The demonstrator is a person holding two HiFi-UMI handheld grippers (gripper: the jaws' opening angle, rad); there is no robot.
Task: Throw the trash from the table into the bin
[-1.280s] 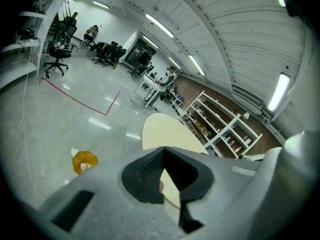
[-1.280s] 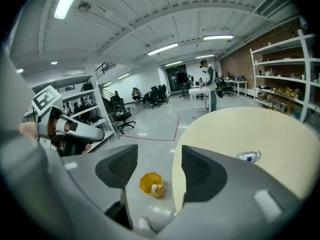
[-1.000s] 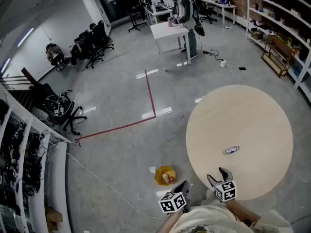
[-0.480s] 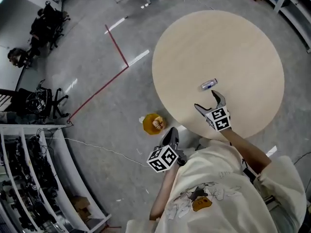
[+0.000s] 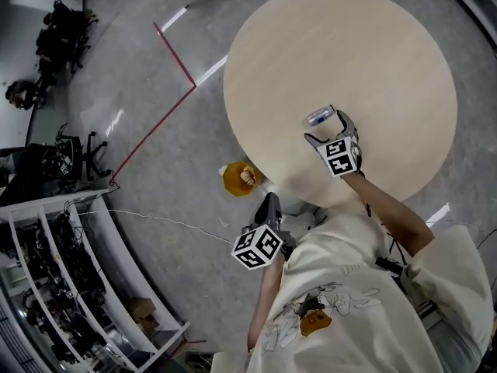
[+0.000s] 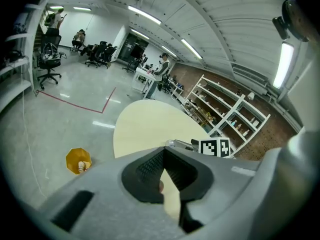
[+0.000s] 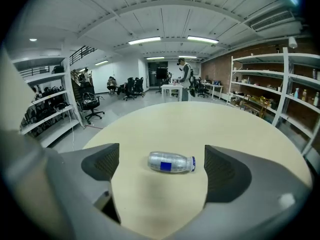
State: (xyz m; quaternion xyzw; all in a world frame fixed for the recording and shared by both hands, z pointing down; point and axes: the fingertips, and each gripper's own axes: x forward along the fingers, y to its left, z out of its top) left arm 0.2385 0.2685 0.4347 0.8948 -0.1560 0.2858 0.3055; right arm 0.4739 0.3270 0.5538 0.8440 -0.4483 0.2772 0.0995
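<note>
Before you is a round, pale wooden tabletop (image 5: 388,37). A small silver bottle (image 5: 320,116) with a blue label lies on its side on it, toward your edge. On the grey floor (image 5: 178,154), just beside the tabletop's rim, stands a yellow bin (image 5: 237,179). A red tape line (image 5: 172,53) runs farther off.

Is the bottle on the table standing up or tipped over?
Tipped over: the bottle lies on its side on the table, body flat along the top, cap end toward the right in the right gripper view.
</note>
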